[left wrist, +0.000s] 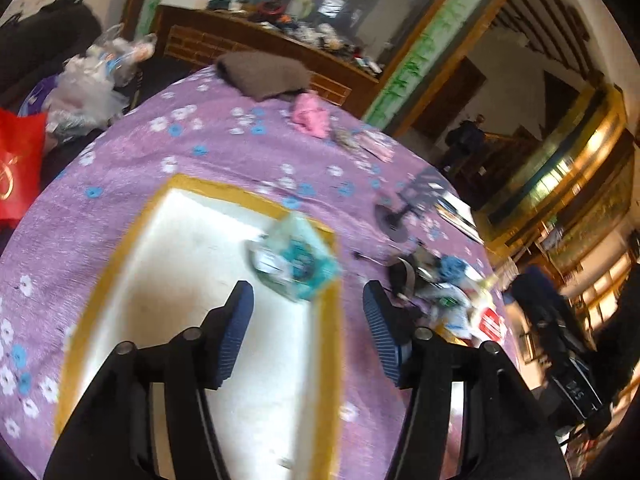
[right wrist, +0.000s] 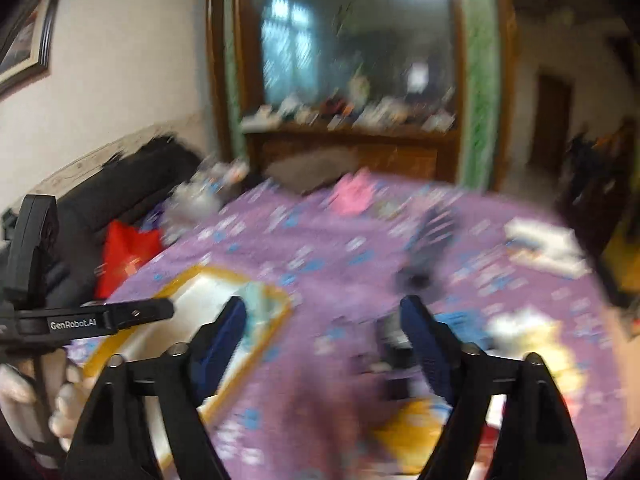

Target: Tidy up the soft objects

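Note:
A white tray with a yellow rim (left wrist: 120,248) lies on a round table under a purple flowered cloth (left wrist: 168,148). A teal and white soft packet (left wrist: 296,260) rests at the tray's far right corner. My left gripper (left wrist: 308,300) is open and empty just short of the packet. A pink cloth (left wrist: 310,114) and a grey folded cloth (left wrist: 262,74) lie at the table's far side. My right gripper (right wrist: 324,312) is open and empty above the table; this view is blurred. The tray (right wrist: 120,340) and the pink cloth (right wrist: 354,196) show there too.
A heap of small items (left wrist: 448,288) lies right of the tray, with a dark stand (left wrist: 408,204) behind it. Plastic bags (left wrist: 92,88) and a red bag (left wrist: 18,160) sit off the table's left. A cluttered wooden cabinet (left wrist: 280,32) stands behind.

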### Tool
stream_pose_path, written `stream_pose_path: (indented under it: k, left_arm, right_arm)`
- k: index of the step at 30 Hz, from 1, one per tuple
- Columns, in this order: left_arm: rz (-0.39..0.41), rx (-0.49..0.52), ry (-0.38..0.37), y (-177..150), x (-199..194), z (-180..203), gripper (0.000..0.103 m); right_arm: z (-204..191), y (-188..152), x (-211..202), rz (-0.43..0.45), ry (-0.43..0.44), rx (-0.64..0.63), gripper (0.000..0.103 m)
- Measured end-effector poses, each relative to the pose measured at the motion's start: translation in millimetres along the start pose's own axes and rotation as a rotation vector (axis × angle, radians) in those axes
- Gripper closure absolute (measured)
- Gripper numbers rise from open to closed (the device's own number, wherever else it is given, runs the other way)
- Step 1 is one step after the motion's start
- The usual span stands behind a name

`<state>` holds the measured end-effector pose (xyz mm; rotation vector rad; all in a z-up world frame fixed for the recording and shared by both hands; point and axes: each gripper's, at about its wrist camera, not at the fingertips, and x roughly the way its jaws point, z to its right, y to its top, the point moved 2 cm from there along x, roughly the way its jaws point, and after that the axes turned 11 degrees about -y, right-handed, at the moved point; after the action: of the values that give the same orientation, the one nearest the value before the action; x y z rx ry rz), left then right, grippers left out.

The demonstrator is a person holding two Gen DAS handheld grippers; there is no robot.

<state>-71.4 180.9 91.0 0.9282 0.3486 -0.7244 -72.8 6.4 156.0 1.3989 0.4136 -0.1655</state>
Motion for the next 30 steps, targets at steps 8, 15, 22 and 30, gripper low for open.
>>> stream_pose_path:
  k: [8, 15, 22, 30]
  left_arm:
    - [-0.048, 0.195, -0.036, -31.1, 10.0, 88.9, 0.047]
    - [-0.108, 0.330, -0.014, -56.9, 35.8, 135.0, 0.047]
    - [-0.208, 0.312, 0.024, -75.2, 85.6, 143.1, 0.048]
    - [-0.240, 0.259, 0.092, -70.8, 114.2, 134.6, 0.048]
  right_arm:
    - [85.2, -53.7, -34.3, -0.037, -0.125, 0.102, 0.001]
    - [172.9, -92.5, -21.4, -0.156, -0.251, 0.299, 0.001]
    - [217.2, -107.6, -10.6, -0.151, -0.393, 0.359, 0.001]
    - [234.4, -117.5, -0.9, -0.142, -0.361, 0.489, 0.001]
